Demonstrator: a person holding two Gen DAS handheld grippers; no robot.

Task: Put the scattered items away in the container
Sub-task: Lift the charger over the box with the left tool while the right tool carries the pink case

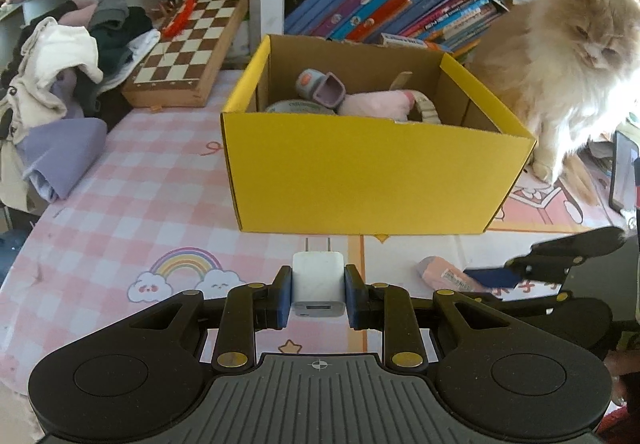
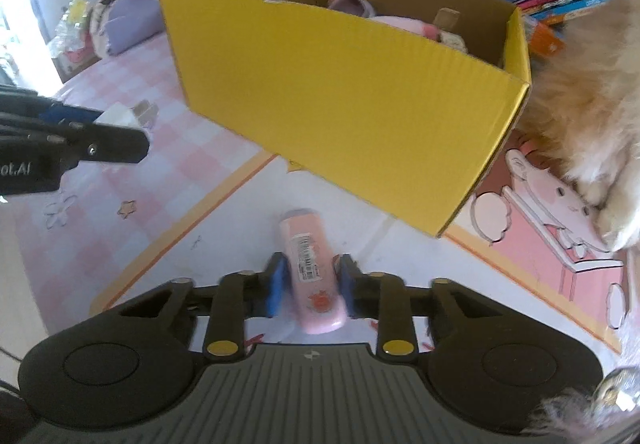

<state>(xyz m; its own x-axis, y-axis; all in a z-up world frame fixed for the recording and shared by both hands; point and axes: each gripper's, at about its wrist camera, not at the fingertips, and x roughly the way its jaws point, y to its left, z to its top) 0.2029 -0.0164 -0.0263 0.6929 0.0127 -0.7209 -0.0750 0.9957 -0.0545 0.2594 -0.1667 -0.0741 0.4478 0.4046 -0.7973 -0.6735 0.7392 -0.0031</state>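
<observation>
**Q:** Container first: where did it sit, and what surrounded it?

**A:** Yellow cardboard box [image 1: 372, 172] stood open-topped at twelve o'clock from both grippers, on the pink checked table mat [image 1: 132, 180]. A fluffy cat [image 1: 568, 56] sat just beside it at three o'clock. Several items already lay inside, among them something soft and pink [image 1: 376, 104].

**Q:** And the things outside it?

**A:** Left gripper [image 1: 318, 294] had its fingers pressed against both sides of a white charger plug [image 1: 318, 280], prongs aimed at twelve o'clock toward the box. Right gripper [image 2: 310, 282] flanked a pink tube [image 2: 310, 268], apparently pinching it, though blur left contact unsure. Its long axis ran twelve to six o'clock, cap end toward the box.

**Q:** Which was nearer?

**A:** Roughly equal, I judged; the near wall of the box stood between each item and the inside.
</observation>
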